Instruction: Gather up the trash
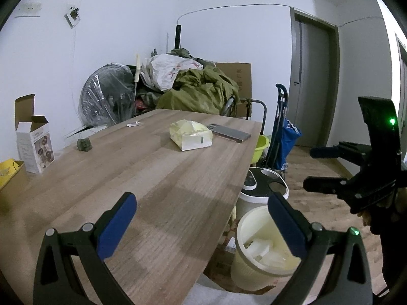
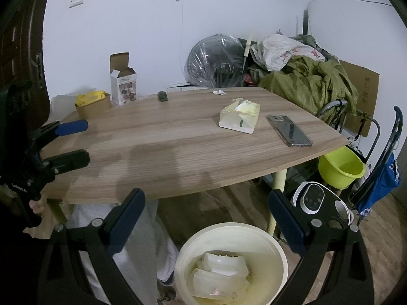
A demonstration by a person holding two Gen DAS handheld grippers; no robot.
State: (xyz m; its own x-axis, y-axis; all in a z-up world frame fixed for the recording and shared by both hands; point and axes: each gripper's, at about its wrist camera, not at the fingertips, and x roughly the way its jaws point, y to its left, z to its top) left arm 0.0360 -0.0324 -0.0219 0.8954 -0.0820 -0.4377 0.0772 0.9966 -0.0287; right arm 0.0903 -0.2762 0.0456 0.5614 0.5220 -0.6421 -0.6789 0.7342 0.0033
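Waste bin [image 2: 230, 231], one; cream, round, upright on the floor just beside the near corner of the counter [image 2: 178, 142], its mouth facing up; inside lie several pale crumpled wrappers or packets [image 2: 218, 277], the exact number not tellable.

Paper scrap [image 2: 219, 92], one; small, white, folded, at the far edge of the counter, long axis roughly along that edge.

Tissue pack [image 2: 240, 115], one; yellow and white, soft, mid-counter, long axis running from the near side toward the far side, opening on top.

Phone [image 2: 290, 130], one; flat, just beside the tissue pack on its right, long axis slanting toward the counter's right edge.

Small dark green lump [image 2: 163, 96], one; far side of the counter.

Open carton [image 2: 124, 84], one; upright, flap raised, at the far left corner; next to it a brown box with yellow contents [image 2: 92, 104].

Left gripper [image 1: 201, 228]; jaws spread wide, empty, over the counter's near edge.

Right gripper [image 2: 207, 222]; jaws spread wide, empty, above the waste bin.
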